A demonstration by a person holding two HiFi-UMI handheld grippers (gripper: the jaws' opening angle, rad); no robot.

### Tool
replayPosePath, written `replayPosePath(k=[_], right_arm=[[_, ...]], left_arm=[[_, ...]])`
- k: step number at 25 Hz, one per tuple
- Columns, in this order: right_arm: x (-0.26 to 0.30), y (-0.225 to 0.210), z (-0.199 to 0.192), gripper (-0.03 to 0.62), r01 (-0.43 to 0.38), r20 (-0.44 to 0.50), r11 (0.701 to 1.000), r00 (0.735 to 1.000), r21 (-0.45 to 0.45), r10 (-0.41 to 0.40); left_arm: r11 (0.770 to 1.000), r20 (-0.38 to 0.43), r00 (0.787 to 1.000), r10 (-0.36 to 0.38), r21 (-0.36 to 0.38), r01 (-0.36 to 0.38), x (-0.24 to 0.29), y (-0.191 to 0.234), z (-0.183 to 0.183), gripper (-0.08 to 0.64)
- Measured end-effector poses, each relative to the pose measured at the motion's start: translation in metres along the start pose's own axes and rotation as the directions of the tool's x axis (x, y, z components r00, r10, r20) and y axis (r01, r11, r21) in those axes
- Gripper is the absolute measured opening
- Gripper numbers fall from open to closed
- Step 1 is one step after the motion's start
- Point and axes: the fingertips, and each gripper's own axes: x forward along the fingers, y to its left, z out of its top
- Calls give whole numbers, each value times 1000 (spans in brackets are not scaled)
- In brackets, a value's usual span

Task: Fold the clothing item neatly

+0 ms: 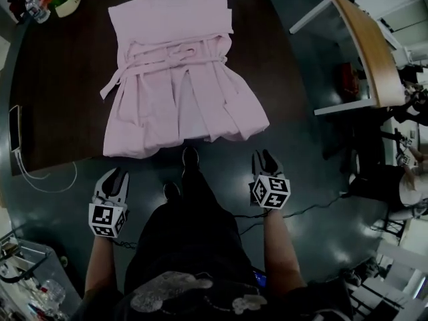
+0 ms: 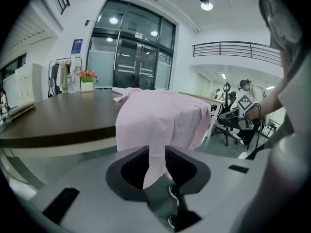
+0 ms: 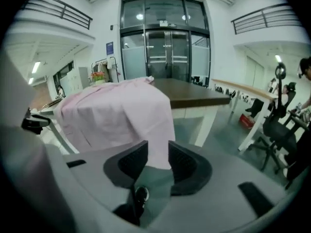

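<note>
The pale pink garment [image 1: 179, 72] lies spread flat on the dark worktop [image 1: 60, 99], belt [image 1: 175, 55] tied, hem overhanging the near edge.

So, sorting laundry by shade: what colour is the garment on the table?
The garment is pale pink; head view shows it best.

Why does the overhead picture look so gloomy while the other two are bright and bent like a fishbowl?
Head view: underexposed, dark toward the corners, only the pink garment stands out. Left gripper view: wide-angle lens, so the edge of the table bows, corners go black, the ceiling lamp flares. Right gripper view: same bowing, evenly bright, the balcony railing curves.
</note>
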Motion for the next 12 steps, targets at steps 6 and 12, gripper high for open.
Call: replayPosePath(k=[6, 12], right_arm=[[39, 5, -51, 215, -56, -97, 987, 994, -152, 42], [107, -16, -84, 242, -117, -173, 961, 982, -251, 74]], left_arm=[[998, -127, 989, 70, 9, -69, 37, 30, -71, 272], [989, -171, 983, 71, 139, -47, 94, 46, -111, 328]])
